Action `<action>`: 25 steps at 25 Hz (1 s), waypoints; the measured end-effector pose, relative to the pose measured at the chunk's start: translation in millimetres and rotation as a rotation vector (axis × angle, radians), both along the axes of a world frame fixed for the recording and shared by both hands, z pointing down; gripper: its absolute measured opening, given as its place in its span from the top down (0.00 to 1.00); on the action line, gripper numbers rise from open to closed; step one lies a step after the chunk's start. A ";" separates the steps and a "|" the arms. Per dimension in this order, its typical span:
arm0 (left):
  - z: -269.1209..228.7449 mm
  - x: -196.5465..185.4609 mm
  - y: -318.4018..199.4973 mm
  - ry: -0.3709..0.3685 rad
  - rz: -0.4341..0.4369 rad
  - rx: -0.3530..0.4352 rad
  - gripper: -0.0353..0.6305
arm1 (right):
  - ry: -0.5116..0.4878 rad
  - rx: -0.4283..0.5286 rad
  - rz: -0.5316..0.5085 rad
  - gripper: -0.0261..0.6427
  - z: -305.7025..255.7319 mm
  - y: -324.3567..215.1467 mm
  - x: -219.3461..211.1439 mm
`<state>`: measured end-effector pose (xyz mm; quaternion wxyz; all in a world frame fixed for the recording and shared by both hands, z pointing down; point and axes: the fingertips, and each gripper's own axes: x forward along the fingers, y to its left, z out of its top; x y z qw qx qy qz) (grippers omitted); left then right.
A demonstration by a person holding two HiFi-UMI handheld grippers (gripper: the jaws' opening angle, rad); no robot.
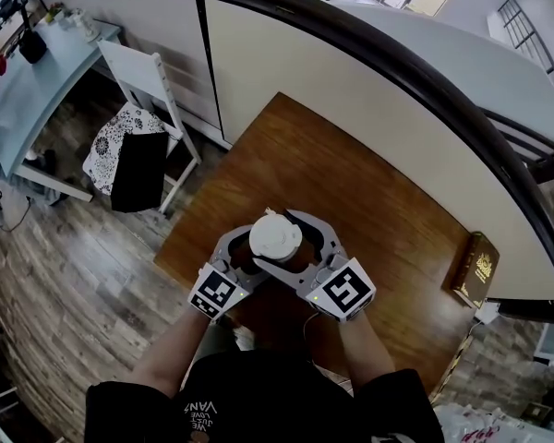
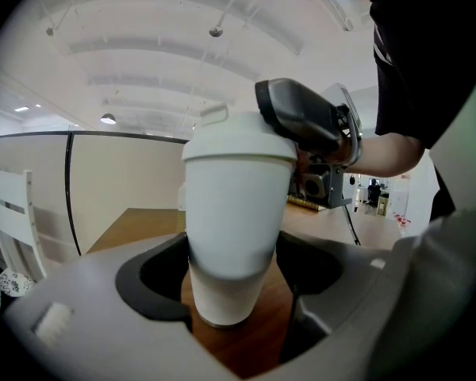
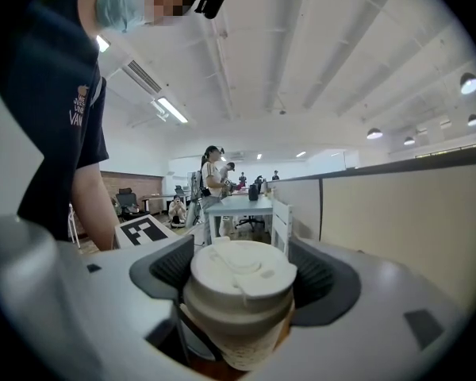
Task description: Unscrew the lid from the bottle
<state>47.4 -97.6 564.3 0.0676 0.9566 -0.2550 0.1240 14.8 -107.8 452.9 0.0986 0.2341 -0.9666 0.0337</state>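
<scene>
The bottle (image 2: pixel 236 205) is a white, tapered travel cup. It stands upright on the wooden table (image 1: pixel 379 183), on the near part of it, straight in front of me. Its white lid (image 1: pixel 275 238) is on, and the flip tab on top shows in my right gripper view.

My left gripper (image 2: pixel 238 271) has the bottle low on its body. The dark pads sit against the wall on either side, so that one is clenched on it, with the base resting on the wood.

My right gripper (image 3: pixel 243 276) comes in higher, from the right, and rings the lid. Its jaws stand as wide as they go with the lid between them. As far as I can see, the pads are just beside the rim rather than pressing on it, so I call that one released.

From above, the two marker cubes lie side by side just near of the bottle, left one lower, with my forearms running back to me.

A brown book (image 1: pixel 473 268) lies at the right edge of the table, well apart from the bottle. Behind the table runs a cream partition (image 1: pixel 286 63). To the far left, on the plank floor, stands a white chair (image 1: pixel 152 81) with a patterned cloth on its seat.
</scene>
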 end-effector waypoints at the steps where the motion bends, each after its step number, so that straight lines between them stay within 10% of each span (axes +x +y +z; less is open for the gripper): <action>1: 0.5 0.3 0.3 -0.001 0.001 0.000 0.43 | -0.003 -0.006 0.008 0.45 0.2 -0.1 0.6; 25: 7.9 1.6 1.6 -0.031 0.054 -0.059 0.43 | -0.248 0.054 0.276 0.45 -111.4 -0.9 39.8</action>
